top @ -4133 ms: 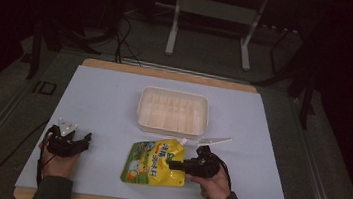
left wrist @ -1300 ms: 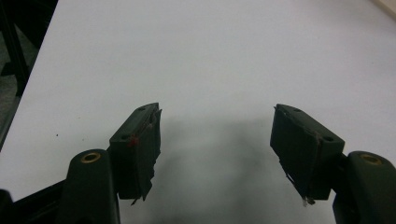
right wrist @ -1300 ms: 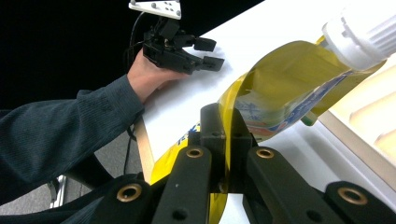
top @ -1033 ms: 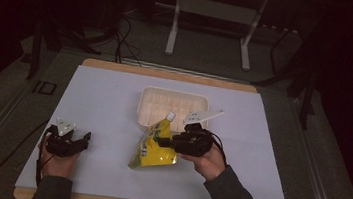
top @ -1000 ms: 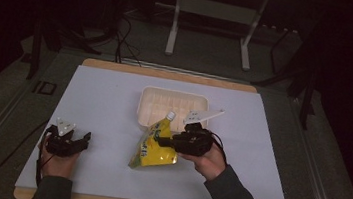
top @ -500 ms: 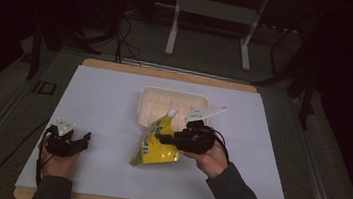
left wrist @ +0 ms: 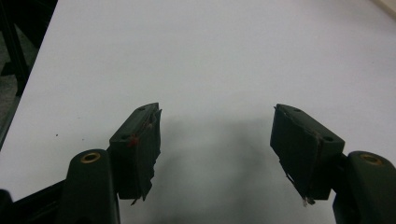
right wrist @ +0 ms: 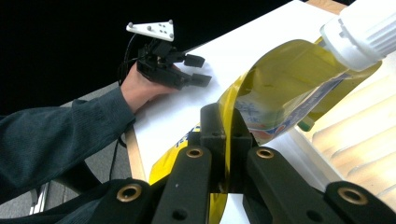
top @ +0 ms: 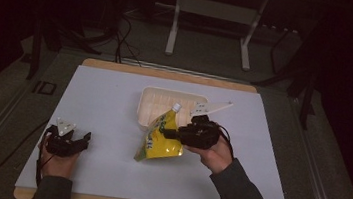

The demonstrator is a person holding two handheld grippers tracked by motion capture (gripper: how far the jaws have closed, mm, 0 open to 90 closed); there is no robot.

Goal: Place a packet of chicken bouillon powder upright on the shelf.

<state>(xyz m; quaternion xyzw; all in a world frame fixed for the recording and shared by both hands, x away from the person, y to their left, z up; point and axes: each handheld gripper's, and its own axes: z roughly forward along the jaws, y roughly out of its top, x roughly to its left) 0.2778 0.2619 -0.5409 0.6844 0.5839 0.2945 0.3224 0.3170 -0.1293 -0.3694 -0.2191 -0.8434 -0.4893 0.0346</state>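
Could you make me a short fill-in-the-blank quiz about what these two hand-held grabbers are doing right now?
1. The right gripper is shut on the edge of a ____ pouch.
2. The pouch's screw cap is ____ in colour.
3. The left gripper has its jaws ____, with nothing between them.
4. Behind the pouch stands a pale ____.

Missing words: yellow; white; open; tray

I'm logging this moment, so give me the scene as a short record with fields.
surface: white table
tray: cream ridged tray, far centre of the table
pouch: yellow spouted pouch, white cap towards the tray, lower end near the table
right gripper: jaws shut on the pouch's edge
left gripper: jaws open, nothing between them, near left of the table
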